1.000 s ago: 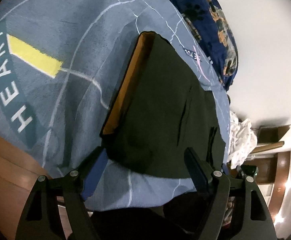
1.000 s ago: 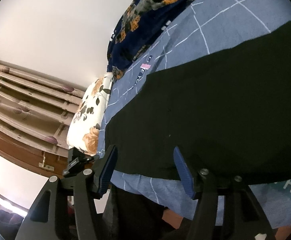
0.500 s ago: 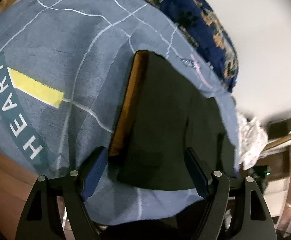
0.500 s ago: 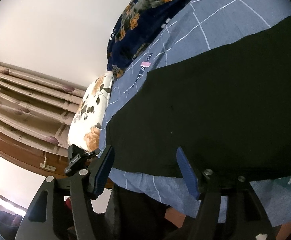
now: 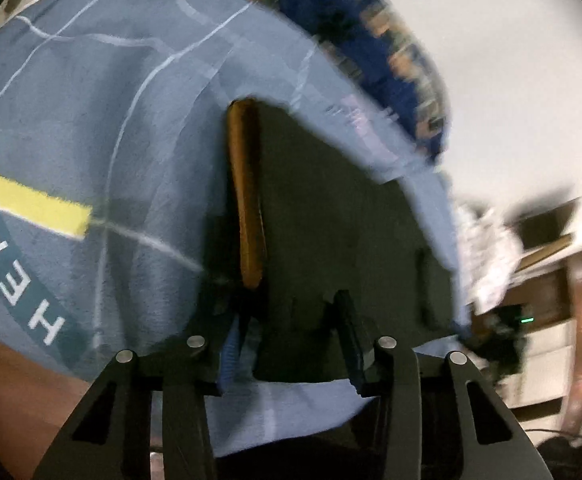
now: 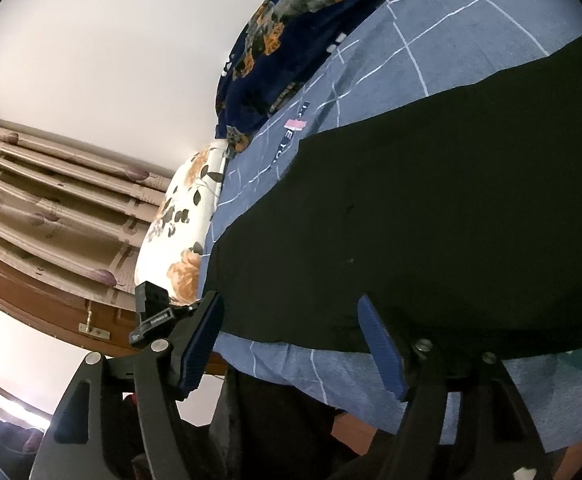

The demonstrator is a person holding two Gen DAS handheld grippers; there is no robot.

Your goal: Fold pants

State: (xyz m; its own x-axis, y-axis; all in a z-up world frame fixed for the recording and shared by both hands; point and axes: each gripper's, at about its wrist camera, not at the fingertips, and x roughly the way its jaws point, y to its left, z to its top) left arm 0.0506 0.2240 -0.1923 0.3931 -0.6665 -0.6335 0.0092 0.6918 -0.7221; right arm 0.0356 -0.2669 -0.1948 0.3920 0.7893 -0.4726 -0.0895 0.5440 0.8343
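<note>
Black pants [image 5: 331, 216] lie flat on a blue bedspread [image 5: 91, 120], with an orange-lined waistband edge [image 5: 247, 200] at their left side. My left gripper [image 5: 291, 340] sits over the near waistband corner, its jaws narrowed around the fabric edge; the view is blurred. In the right wrist view the pants [image 6: 431, 220] spread across the bed [image 6: 451, 40]. My right gripper [image 6: 291, 344] is open at the near hem, with the fabric edge between its fingers.
A dark blue floral blanket [image 6: 291, 40] is heaped at the far side by the white wall. A floral pillow [image 6: 183, 232] lies at the bed's end, near curtains [image 6: 51, 200]. White cloth [image 5: 487, 248] and wooden furniture [image 5: 547, 292] show past the bed.
My left gripper has moved forward onto the waistband corner and its jaws have narrowed from wide open. My right gripper has barely shifted and stays open.
</note>
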